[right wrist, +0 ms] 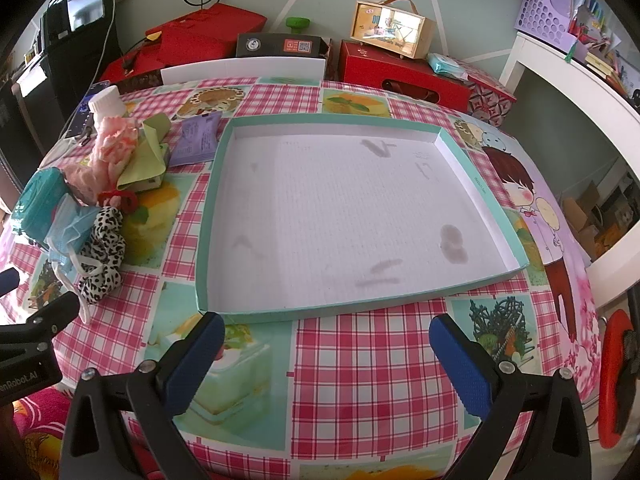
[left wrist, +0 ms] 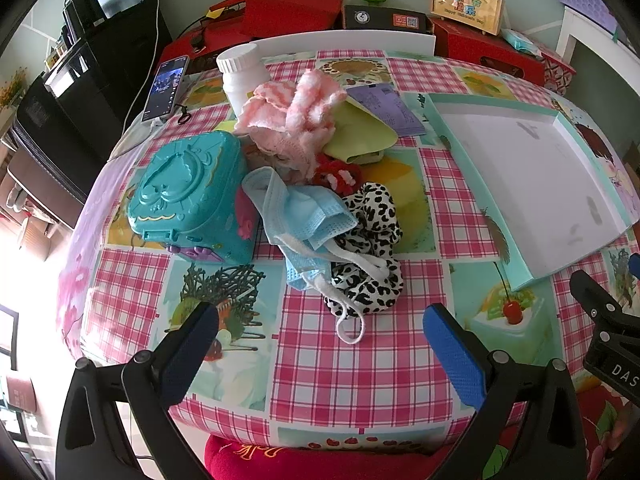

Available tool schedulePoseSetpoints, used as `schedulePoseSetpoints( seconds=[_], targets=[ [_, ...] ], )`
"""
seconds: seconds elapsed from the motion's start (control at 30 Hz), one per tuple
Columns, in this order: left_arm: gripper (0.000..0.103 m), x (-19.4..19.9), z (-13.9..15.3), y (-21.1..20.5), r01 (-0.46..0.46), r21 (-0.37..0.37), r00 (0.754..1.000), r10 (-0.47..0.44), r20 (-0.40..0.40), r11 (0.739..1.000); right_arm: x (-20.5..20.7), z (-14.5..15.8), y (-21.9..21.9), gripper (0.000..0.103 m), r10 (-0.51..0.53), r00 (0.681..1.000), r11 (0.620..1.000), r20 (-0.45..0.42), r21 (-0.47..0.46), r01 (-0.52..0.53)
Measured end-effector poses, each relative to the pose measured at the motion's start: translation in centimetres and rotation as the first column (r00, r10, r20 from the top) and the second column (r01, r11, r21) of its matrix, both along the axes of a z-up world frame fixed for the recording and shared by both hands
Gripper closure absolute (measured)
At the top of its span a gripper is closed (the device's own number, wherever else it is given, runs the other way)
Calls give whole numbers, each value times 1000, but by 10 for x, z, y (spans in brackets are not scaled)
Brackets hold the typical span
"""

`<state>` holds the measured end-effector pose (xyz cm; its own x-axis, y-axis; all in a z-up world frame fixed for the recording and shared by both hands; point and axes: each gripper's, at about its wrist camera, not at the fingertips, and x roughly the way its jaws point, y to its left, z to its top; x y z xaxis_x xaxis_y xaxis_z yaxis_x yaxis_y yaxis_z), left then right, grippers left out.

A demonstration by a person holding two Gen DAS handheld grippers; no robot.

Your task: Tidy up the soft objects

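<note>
A pile of soft things lies mid-table: a blue face mask [left wrist: 296,216], a black-and-white spotted cloth [left wrist: 372,248], a pink knitted piece [left wrist: 292,112], a red knitted bit [left wrist: 338,176] and a yellow-green cloth [left wrist: 360,130]. The pile also shows at the left of the right wrist view, with the mask [right wrist: 70,224] and spotted cloth [right wrist: 102,252]. A shallow teal-edged white tray [right wrist: 476,184] lies empty to the right of the pile [left wrist: 500,216]. My left gripper [left wrist: 320,344] is open, short of the pile. My right gripper [right wrist: 326,354] is open, in front of the tray.
A teal plastic toy case [left wrist: 188,196] sits left of the pile. A white bottle [left wrist: 244,72], a phone [left wrist: 166,88] and purple paper [left wrist: 388,108] lie behind it. Red boxes [right wrist: 400,72] and a wooden case [right wrist: 392,28] stand past the table's far edge.
</note>
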<state>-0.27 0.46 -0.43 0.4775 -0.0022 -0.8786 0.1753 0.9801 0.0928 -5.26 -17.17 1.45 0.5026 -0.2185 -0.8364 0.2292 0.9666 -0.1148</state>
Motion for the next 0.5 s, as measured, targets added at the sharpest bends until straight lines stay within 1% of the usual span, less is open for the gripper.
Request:
schedulePoseSetpoints(
  seconds=[0.5],
  targets=[
    [1,0,0,0,0,-2,1000,0,-5,1000,0,0,0,0,0,1000,1000,-1,-1,0]
  ],
)
